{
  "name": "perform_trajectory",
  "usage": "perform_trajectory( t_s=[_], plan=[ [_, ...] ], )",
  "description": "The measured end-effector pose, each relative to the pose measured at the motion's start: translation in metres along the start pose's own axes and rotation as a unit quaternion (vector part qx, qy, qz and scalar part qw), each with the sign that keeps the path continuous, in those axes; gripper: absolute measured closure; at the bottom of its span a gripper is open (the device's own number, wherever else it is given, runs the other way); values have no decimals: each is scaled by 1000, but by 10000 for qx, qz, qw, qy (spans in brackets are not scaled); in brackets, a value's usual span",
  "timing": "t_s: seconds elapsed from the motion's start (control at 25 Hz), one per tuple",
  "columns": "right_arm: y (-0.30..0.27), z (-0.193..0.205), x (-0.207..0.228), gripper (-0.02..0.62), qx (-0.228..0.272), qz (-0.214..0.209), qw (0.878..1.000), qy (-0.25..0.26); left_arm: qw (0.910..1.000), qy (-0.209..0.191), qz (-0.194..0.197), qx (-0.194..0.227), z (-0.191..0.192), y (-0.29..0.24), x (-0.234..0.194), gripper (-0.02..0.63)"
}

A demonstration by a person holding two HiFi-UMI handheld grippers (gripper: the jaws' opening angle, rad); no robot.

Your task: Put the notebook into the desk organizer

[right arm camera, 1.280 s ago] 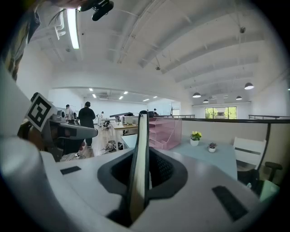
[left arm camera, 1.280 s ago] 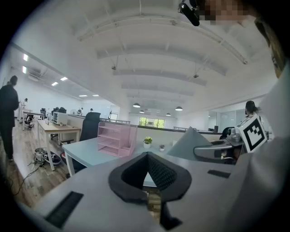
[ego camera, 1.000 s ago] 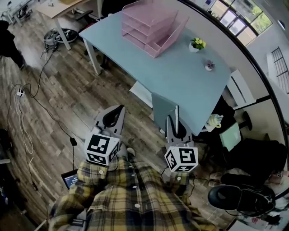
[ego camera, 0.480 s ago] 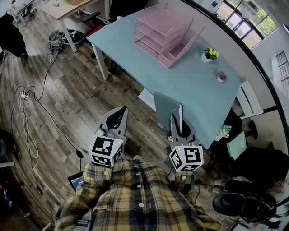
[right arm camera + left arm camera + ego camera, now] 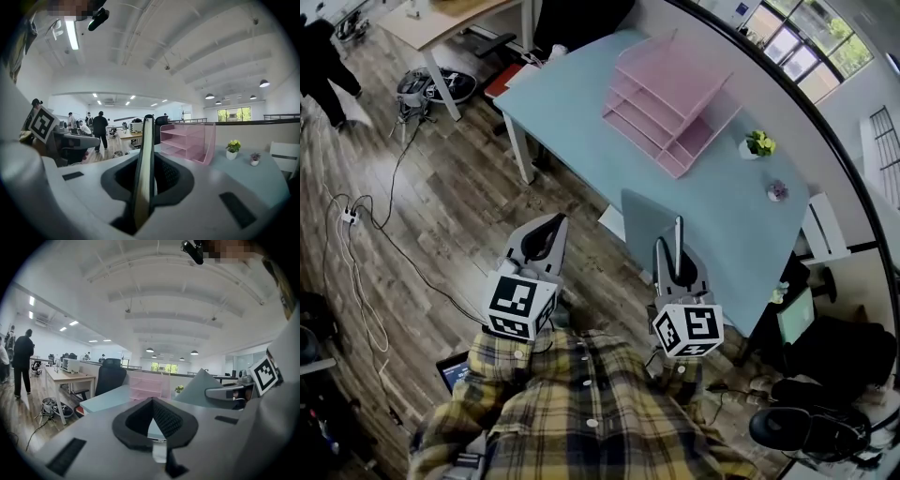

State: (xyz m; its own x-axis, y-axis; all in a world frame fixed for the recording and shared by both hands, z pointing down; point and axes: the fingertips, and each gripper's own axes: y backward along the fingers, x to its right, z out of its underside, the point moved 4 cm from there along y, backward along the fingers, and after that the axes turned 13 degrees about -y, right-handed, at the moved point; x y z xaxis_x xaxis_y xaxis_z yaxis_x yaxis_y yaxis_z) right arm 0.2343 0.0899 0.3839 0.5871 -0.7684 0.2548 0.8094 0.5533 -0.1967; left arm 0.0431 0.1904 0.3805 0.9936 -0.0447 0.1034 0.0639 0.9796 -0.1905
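Observation:
My right gripper (image 5: pixel 678 225) is shut on the notebook (image 5: pixel 643 225), a thin grey-blue book held upright over the table's near edge. In the right gripper view the notebook (image 5: pixel 144 178) stands edge-on between the jaws. In the left gripper view its cover (image 5: pixel 200 386) shows as a grey sheet at the right. The pink tiered desk organizer (image 5: pixel 670 111) stands at the table's far side, well beyond both grippers, and shows ahead (image 5: pixel 187 139) in the right gripper view. My left gripper (image 5: pixel 555 219) hangs over the floor left of the table, shut with nothing in it.
The light-blue table (image 5: pixel 722 220) also carries a small potted plant (image 5: pixel 758 143) and a little purple object (image 5: pixel 777 190). Cables (image 5: pixel 356 220) trail over the wood floor at the left. A person (image 5: pixel 319 52) stands far left. A black chair (image 5: pixel 806 429) is at the lower right.
The person carrying both grippers has moved toward the table: table and organizer sit lower and further right in the head view. Both grips are unchanged.

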Motion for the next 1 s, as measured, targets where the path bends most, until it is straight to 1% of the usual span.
perform_trajectory(
  t_s=[0.24, 0.4, 0.76, 1.0],
  plan=[
    [-50, -3, -23, 535, 1, 138, 9999, -3, 9999, -43, 124, -13, 4, -16, -54, 612],
    [-69, -2, -36, 535, -7, 244, 9997, 19, 9998, -47, 216, -11, 8, -20, -78, 612],
    [-92, -1, -39, 535, -161, 470, 9987, 74, 9988, 40, 409, -264, 24, -40, -100, 612],
    [-115, 1, -29, 535, -149, 457, 9988, 32, 9983, 81, 424, -404, 35, -63, -110, 612]
  ],
)
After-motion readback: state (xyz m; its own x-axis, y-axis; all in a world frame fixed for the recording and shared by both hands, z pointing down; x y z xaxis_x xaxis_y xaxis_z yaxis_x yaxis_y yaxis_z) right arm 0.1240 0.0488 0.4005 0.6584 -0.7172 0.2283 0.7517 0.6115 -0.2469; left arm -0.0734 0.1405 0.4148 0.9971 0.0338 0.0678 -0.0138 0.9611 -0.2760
